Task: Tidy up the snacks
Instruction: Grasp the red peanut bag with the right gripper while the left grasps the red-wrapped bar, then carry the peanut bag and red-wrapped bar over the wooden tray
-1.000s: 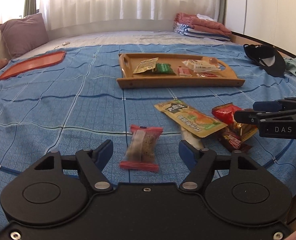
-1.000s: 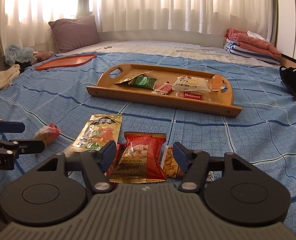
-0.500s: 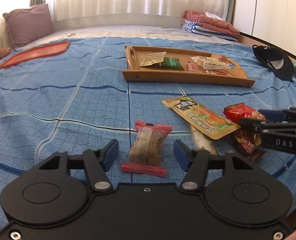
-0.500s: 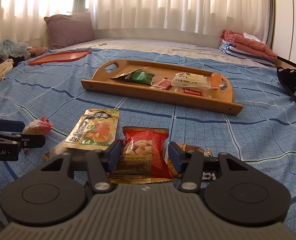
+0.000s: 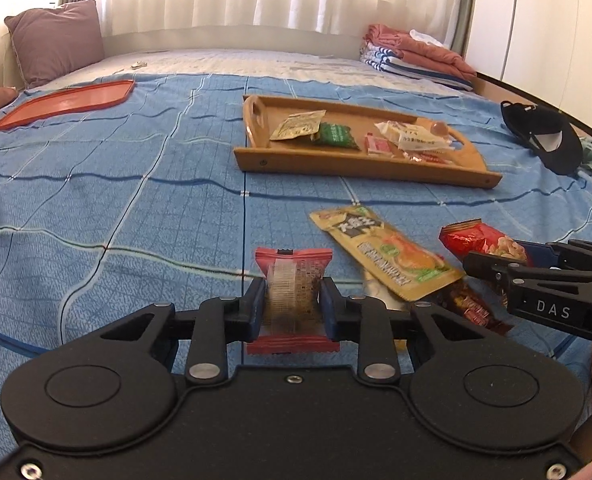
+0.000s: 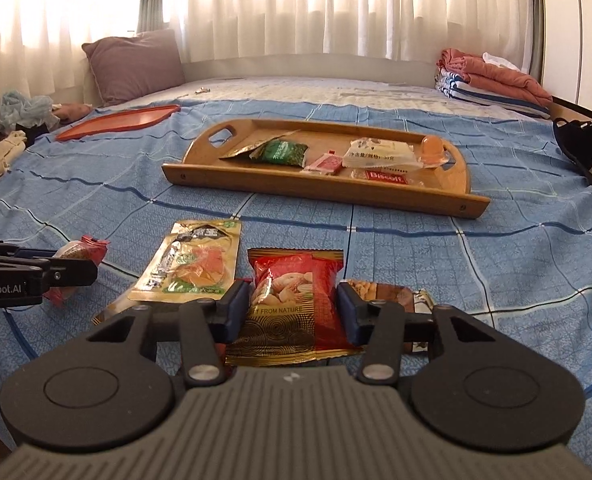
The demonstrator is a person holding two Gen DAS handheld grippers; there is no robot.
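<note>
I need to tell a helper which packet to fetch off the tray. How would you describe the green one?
On the blue bedspread sits a long wooden tray with cut-out handles. The green packet lies left of its middle, beside a tan sachet; it is the only dark green wrapper there.

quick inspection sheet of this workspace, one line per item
surface: blue checked bedspread.
job's things: wooden handled tray holding several snack packets; yellow-green flat pouch and a brown bar wrapper loose on the spread.
clutter: orange plastic lid, black cap, folded towels.
grippers: left gripper closing on red-ended biscuit packet; right gripper closing around red nut packet.
cables: nothing seen.
surroundings: white curtains, mauve pillow.
</note>
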